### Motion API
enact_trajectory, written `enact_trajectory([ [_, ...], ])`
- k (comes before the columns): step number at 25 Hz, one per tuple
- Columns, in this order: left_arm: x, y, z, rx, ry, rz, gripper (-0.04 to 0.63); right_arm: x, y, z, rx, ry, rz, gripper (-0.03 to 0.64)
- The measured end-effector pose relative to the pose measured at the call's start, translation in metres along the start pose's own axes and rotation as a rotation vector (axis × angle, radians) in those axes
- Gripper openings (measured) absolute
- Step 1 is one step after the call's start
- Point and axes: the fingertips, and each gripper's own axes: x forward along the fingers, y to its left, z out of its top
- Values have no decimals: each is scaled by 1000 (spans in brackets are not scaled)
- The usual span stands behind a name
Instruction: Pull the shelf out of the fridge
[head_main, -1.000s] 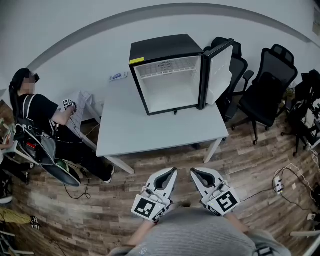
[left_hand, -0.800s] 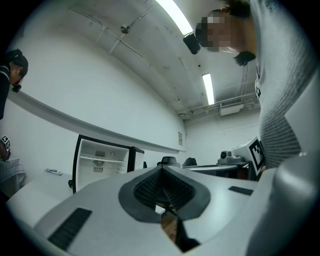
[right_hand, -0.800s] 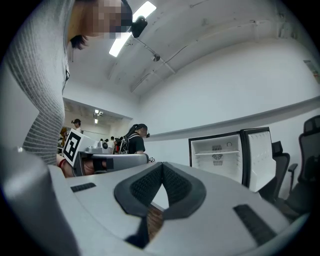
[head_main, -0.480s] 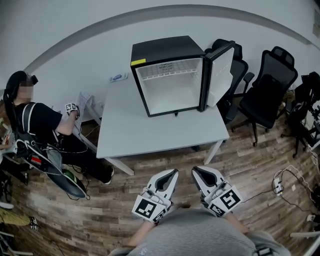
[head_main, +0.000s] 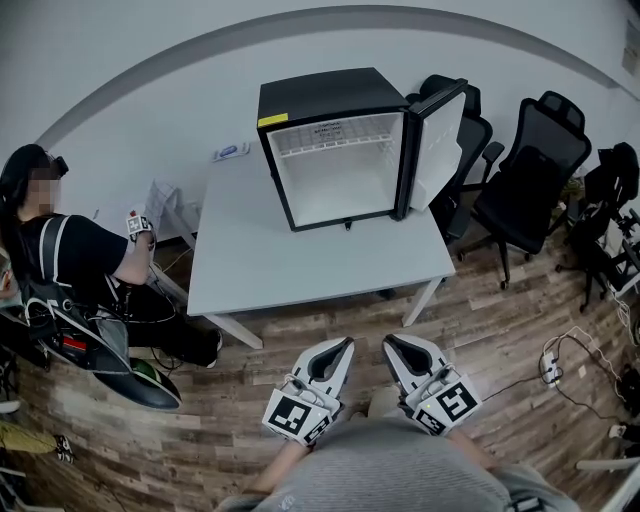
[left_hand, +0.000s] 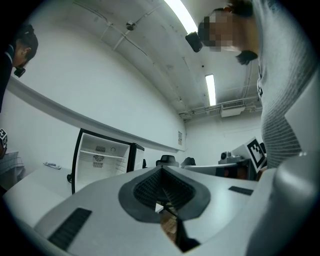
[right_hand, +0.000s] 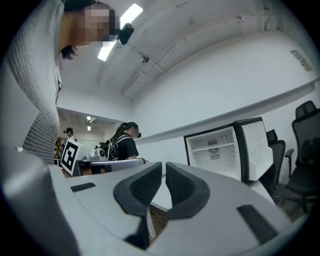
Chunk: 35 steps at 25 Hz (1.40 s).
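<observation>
Both grippers closed and empty, well apart from fridge (head_main: 325, 105).
L gripper (head_main: 343, 345) & R gripper (head_main: 391, 343): jaws together, short of table (head_main: 300, 270). Shelf (head_main: 335, 143) sits high inside fridge; door (head_main: 438, 140) open.

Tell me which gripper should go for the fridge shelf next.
Left, marginally. Both grippers sit shut and empty, far from the fridge, but the left gripper lines up with the opening and its shelf, while the open door stands on the side of the right gripper.
</observation>
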Motion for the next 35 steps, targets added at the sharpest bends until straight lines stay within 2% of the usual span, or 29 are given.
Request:
enact_trajectory([
  [7,13,7,-13,-16,12,-9,11,6,-21,-12,39,19,-29,15],
  [14,44,50,-9,-9,3,41,11,52,-52,-5,12,15,25,15],
  [19,79,84,-6,-4,6,64,11,93,-86,6,-14,0,55,15],
  [35,199,157,5,-11,26,127,11,178,-204,26,13,13,117,15],
])
